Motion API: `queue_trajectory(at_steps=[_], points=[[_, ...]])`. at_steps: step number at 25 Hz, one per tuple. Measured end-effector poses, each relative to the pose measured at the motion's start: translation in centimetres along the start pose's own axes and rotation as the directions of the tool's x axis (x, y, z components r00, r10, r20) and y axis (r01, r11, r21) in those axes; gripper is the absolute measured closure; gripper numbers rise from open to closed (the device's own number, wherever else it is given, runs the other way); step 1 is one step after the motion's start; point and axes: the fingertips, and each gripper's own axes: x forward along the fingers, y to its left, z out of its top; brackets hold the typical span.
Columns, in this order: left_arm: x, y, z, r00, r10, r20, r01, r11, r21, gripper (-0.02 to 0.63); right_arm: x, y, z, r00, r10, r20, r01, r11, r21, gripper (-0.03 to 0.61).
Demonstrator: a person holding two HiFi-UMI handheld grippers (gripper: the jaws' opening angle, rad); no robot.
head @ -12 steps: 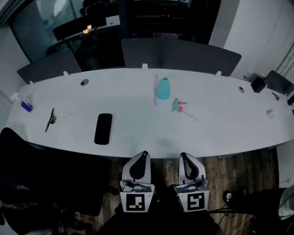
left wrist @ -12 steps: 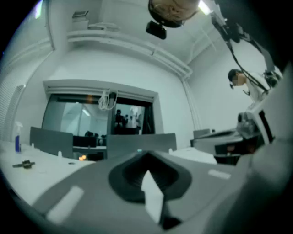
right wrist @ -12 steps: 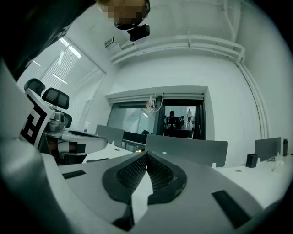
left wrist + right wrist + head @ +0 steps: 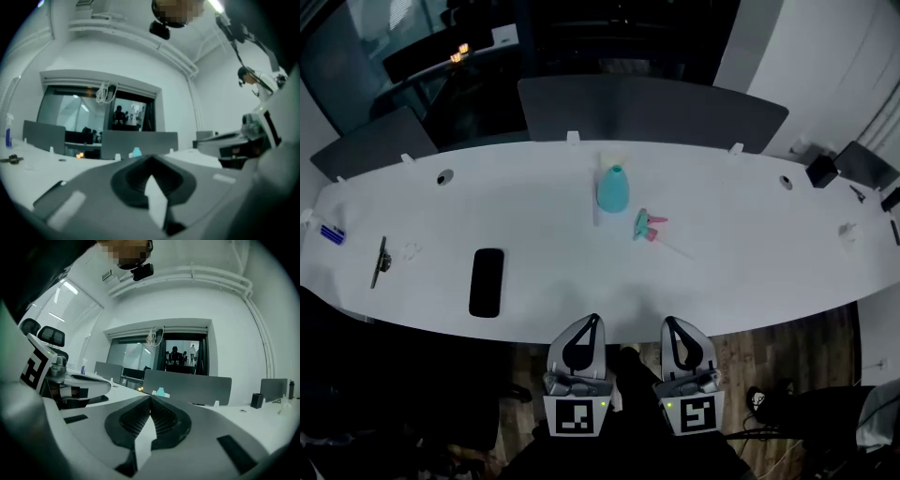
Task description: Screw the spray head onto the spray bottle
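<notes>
Both pairs of jaws are pressed together, empty. The left gripper (image 4: 592,322) and right gripper (image 4: 669,323) hang side by side just short of the long white table (image 4: 750,234). Well beyond them stands the teal plastic spray bottle (image 4: 613,189). The teal-and-pink spray head (image 4: 645,226) lies just to its right.

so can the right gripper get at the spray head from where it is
Probably yes. The right gripper sits off the near edge of the table, and only bare surface lies between it and the spray head, lying apart from the spray bottle. Its jaws are shut and would need opening first.
</notes>
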Motion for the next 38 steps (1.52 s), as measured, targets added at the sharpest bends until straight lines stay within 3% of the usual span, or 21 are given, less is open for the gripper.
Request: queue_trajectory(at_steps=[6, 13, 16, 20, 22, 23, 27, 31, 34, 35, 36, 38], points=[[5.0, 0.8, 0.8, 0.998, 0.053, -0.015, -0.053, 0.999, -0.002, 0.611, 4.9, -4.1, 0.0, 0.999, 0.042, -0.013, -0.042, 0.999, 0.005, 0.574], [10.5, 2.2, 0.8, 0.989, 0.139, -0.039, -0.140, 0.990, -0.022, 0.611, 10.8, -8.4, -2.9, 0.987, 0.102, -0.126, -0.098, 0.995, 0.035, 0.572], [12.5, 2.3, 0.2, 0.986, 0.153, -0.071, -0.152, 0.988, 0.020, 0.611, 13.0, -9.7, -4.6, 0.971, 0.149, -0.185, -0.145, 0.989, 0.036, 0.572], [14.0, 1.9, -0.7, 0.981, 0.166, -0.104, -0.167, 0.986, -0.004, 0.611, 14.8, -10.9, -8.6, 0.929, 0.206, -0.307, -0.209, 0.978, 0.025, 0.563], [14.5, 2.0, -0.9, 0.979, 0.172, -0.108, -0.176, 0.984, -0.028, 0.611, 15.4, -10.9, -10.8, 0.883, 0.239, -0.403, -0.250, 0.968, 0.026, 0.426], [14.6, 2.2, -0.9, 0.979, 0.173, -0.108, -0.178, 0.984, -0.032, 0.611, 15.5, -10.8, -11.6, 0.861, 0.247, -0.444, -0.268, 0.963, 0.016, 0.417], [14.8, 3.0, -0.7, 0.982, 0.146, -0.117, -0.143, 0.989, 0.037, 0.611, 16.4, -10.8, -14.2, 0.807, 0.221, -0.548, -0.291, 0.956, -0.044, 0.417], [14.2, 4.3, -0.7, 0.980, 0.154, -0.130, -0.152, 0.988, 0.024, 0.611, 17.1, -11.0, -16.2, 0.778, 0.188, -0.600, -0.285, 0.956, -0.070, 0.417], [13.9, 4.8, -0.7, 0.983, 0.137, -0.119, -0.130, 0.989, 0.066, 0.611, 16.9, -10.2, -17.2, 0.741, 0.198, -0.641, -0.333, 0.938, -0.096, 0.420], [13.8, 5.0, -0.8, 0.984, 0.133, -0.121, -0.125, 0.989, 0.075, 0.611, 16.8, -9.9, -17.3, 0.734, 0.206, -0.647, -0.350, 0.931, -0.100, 0.451], [13.7, 5.2, -1.0, 0.984, 0.133, -0.122, -0.124, 0.989, 0.075, 0.611, 16.8, -9.6, -17.3, 0.732, 0.215, -0.646, -0.361, 0.927, -0.100, 0.552], [13.4, 5.6, -1.1, 0.983, 0.140, -0.119, -0.135, 0.990, 0.044, 0.611, 16.7, -9.1, -16.9, 0.740, 0.235, -0.630, -0.367, 0.926, -0.086, 0.554]])
